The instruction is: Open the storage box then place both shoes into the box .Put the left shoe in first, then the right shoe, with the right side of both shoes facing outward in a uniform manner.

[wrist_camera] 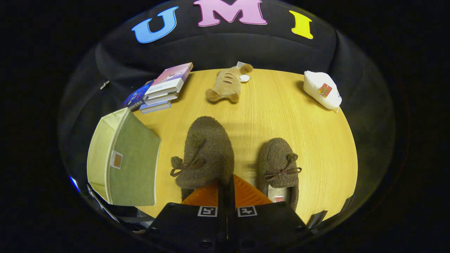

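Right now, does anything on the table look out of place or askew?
The left slipper looks raised and tilted against the gripper, whose fingers are together at its heel edge, while the right slipper lies flat. The storage box hangs partly over the table edge. Nothing looks spilled or damaged.

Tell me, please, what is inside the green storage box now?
The storage box lies beside the left slipper, its opening turned away. A strip of pale lining shows, with no shoe visible; the rest of the interior is hidden. The gripper is shut, just behind the slipper.
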### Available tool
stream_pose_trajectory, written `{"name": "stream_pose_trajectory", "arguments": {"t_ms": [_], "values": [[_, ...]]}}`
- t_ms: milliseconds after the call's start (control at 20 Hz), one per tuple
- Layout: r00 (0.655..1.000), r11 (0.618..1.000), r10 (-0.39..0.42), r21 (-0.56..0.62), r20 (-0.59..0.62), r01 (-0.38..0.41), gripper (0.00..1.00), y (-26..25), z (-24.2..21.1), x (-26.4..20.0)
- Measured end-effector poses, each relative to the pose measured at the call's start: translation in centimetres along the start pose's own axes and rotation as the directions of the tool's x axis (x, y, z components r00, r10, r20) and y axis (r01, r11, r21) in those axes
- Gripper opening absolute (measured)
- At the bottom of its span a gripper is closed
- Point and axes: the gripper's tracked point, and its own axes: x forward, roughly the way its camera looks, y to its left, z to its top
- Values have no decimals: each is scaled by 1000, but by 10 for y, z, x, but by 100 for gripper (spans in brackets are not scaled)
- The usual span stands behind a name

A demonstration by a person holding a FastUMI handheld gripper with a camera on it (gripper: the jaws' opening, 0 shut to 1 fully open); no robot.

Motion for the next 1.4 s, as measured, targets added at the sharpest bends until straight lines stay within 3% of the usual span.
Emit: {"name": "stream_pose_trajectory", "arguments": {"t_ms": [500,900,1400], "values": [[979,973,193,111,72,-200,6,129,53,-58],[947,940,320,118,9,-319,6,245,49,-46],[952,952,286,142,-107,-270,6,312,8,3]]}}
